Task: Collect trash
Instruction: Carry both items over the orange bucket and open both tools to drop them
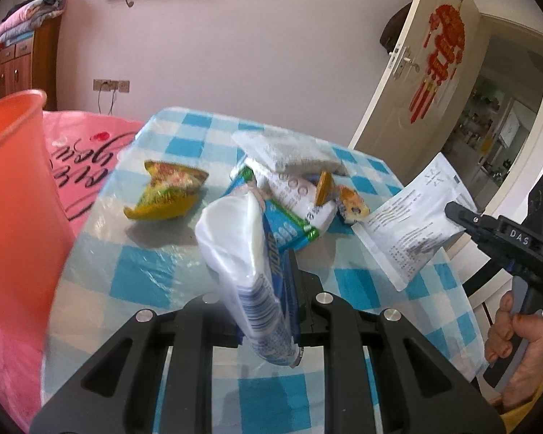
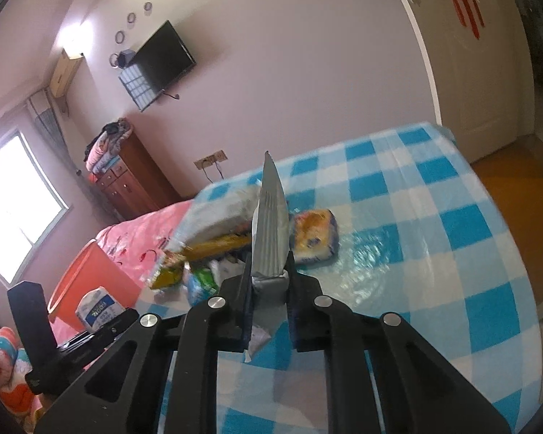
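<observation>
left gripper (image 1: 271, 285) is clamped on a crumpled white-and-blue tissue pack (image 1: 246, 264), long axis standing up, above the blue checked table (image 1: 144, 264); right gripper (image 2: 269, 278) pinches a flat white printed sachet (image 1: 409, 217) edge-on, pointing up and away; orange bin (image 1: 14, 195) on the left

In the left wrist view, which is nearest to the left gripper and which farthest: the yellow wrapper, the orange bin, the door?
1. Yellow wrapper: on the table, ahead and left of the left gripper.
2. Orange bin: beside the table, at the left edge.
3. Door: far right, past the table.
</observation>
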`<action>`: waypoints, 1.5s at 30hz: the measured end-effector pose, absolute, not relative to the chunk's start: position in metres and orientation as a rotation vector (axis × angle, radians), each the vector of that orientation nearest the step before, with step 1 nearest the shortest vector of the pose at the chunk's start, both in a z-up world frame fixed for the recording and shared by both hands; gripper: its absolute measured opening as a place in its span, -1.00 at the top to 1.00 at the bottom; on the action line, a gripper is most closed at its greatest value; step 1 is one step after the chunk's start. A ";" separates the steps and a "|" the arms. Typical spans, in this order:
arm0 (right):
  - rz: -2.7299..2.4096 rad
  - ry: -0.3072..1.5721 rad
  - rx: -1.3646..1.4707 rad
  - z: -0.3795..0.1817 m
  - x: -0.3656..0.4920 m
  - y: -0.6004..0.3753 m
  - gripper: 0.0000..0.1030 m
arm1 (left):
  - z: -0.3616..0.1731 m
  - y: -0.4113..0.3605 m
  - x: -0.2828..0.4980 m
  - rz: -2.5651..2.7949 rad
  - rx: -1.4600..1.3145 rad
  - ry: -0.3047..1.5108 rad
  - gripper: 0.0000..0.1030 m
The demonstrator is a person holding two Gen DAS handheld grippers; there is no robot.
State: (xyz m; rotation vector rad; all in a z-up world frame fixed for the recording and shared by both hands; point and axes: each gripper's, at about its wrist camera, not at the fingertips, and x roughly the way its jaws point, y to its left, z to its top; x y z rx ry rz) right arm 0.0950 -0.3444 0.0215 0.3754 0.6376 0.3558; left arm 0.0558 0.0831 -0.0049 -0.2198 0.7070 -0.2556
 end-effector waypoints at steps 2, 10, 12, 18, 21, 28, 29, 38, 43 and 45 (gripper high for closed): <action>0.375 0.613 0.369 0.036 0.094 -0.337 0.70 | 0.004 0.088 0.055 -0.255 -0.217 0.688 0.62; 0.519 0.518 0.337 0.098 0.098 -0.285 0.70 | 0.045 0.117 0.051 -0.221 -0.224 0.605 0.63; 0.567 0.501 0.327 0.110 0.099 -0.267 0.70 | 0.057 0.127 0.047 -0.204 -0.225 0.583 0.62; 0.751 0.472 0.271 0.141 0.108 -0.186 0.70 | 0.088 0.173 0.033 -0.082 -0.222 0.519 0.62; 0.837 0.464 0.247 0.151 0.111 -0.142 0.70 | 0.098 0.204 0.024 0.009 -0.224 0.493 0.62; 0.973 0.491 0.217 0.154 0.123 -0.054 0.70 | 0.093 0.257 0.019 0.168 -0.231 0.493 0.63; 0.982 0.502 0.214 0.152 0.125 -0.044 0.70 | 0.091 0.262 0.021 0.184 -0.235 0.500 0.63; 1.013 0.628 0.177 0.113 0.143 0.008 0.70 | 0.066 0.290 0.031 0.245 -0.251 0.563 0.63; 1.009 0.677 0.161 0.095 0.149 0.017 0.70 | 0.057 0.291 0.037 0.252 -0.252 0.588 0.63; 1.005 0.691 0.154 0.090 0.149 0.019 0.69 | 0.055 0.291 0.039 0.256 -0.252 0.595 0.62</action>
